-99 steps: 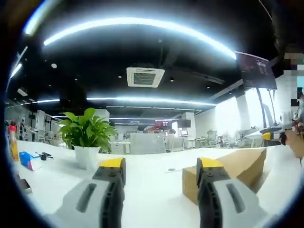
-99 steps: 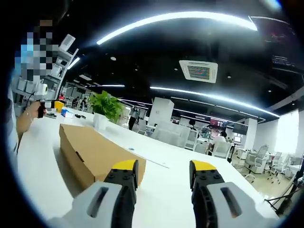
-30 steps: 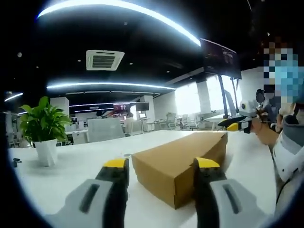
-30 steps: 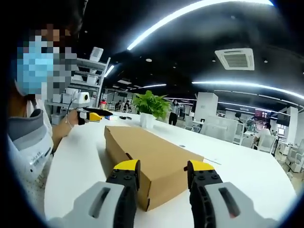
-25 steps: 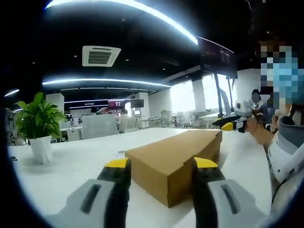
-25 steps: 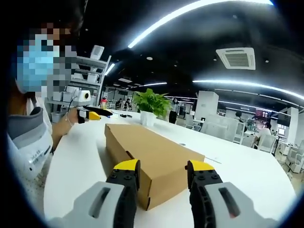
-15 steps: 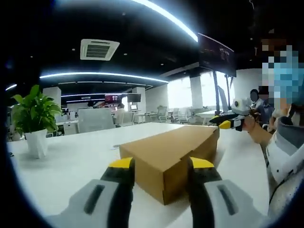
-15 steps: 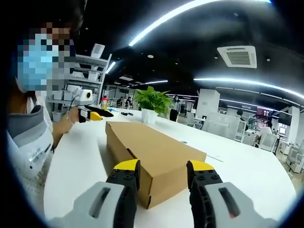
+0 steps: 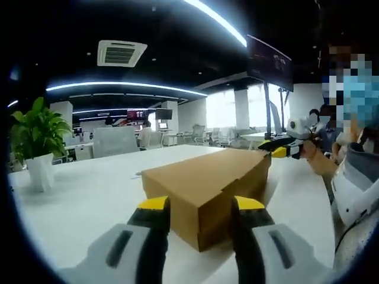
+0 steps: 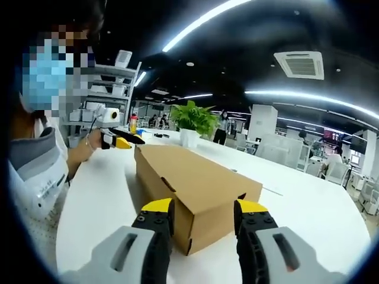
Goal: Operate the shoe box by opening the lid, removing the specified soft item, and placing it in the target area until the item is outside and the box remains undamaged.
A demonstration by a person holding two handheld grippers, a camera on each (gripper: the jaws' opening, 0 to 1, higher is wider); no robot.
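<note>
A brown cardboard shoe box (image 9: 204, 180) lies on the white table (image 9: 89, 195) with its lid down. My left gripper (image 9: 201, 206) is open, its yellow-tipped jaws framing one short end of the box from just in front. At the box's far end, a hand holds my right gripper (image 9: 278, 148). In the right gripper view the same box (image 10: 195, 180) runs away from me, and my right gripper (image 10: 205, 208) is open at its near short end. The left gripper (image 10: 121, 142) shows by the far end, also held in a hand. Nothing is held in either gripper.
A potted green plant (image 9: 35, 142) stands on the table beyond the box, also seen as the plant (image 10: 195, 121) in the right gripper view. The person stands at the table's edge (image 10: 35, 171). Bare white table (image 10: 308, 219) lies on both sides of the box. Office desks and chairs fill the background.
Both grippers have come closer to the box's two short ends, so the box looks larger between each pair of jaws. The box itself has not moved and stays closed.
</note>
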